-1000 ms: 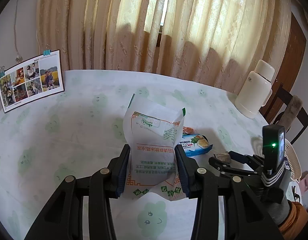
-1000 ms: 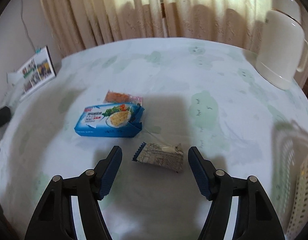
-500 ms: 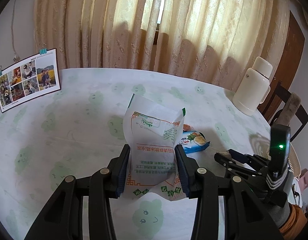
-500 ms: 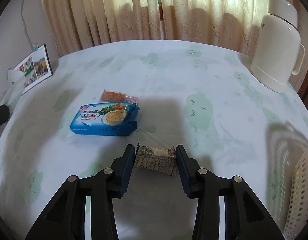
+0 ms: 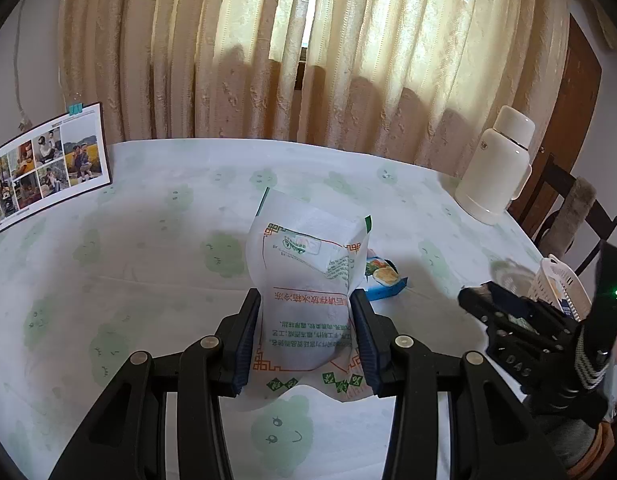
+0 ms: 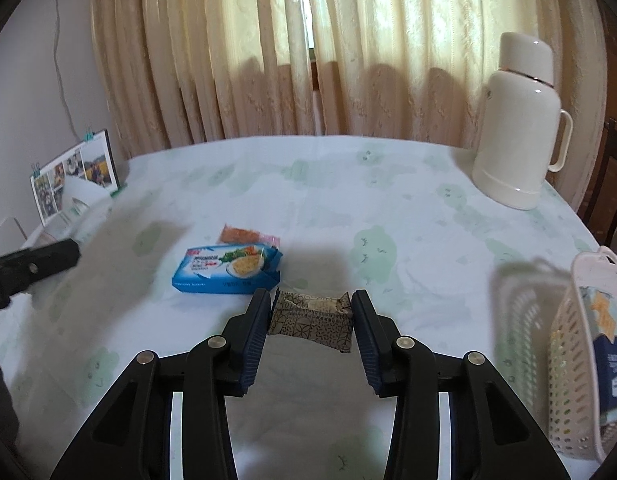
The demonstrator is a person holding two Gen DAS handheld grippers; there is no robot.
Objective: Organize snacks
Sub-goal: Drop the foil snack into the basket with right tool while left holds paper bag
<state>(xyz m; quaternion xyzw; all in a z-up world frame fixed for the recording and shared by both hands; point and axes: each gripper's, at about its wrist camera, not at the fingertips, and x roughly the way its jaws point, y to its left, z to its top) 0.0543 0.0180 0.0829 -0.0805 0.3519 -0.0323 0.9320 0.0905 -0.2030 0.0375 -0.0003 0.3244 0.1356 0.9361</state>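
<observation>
Both tongs angled down | left tongs point(image 5: 304, 330) clamp white bag point(image 5: 306, 288) | right tongs point(image 6: 310, 326) clamp patterned packet point(image 6: 310, 320)

Patterned snack packet point(image 6: 311, 320) in right gripper point(image 6: 311, 326)

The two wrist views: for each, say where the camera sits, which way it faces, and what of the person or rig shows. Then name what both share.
Left wrist: sits on the left gripper, facing forward and down over the table toward the curtains; its fingers clamp a white bag; the right gripper shows at right.
Right wrist: sits on the right gripper, facing likewise; its fingers clamp a brown packet; the basket stands at right.
Shared: blue packet, thermos, photo card, basket.
</observation>
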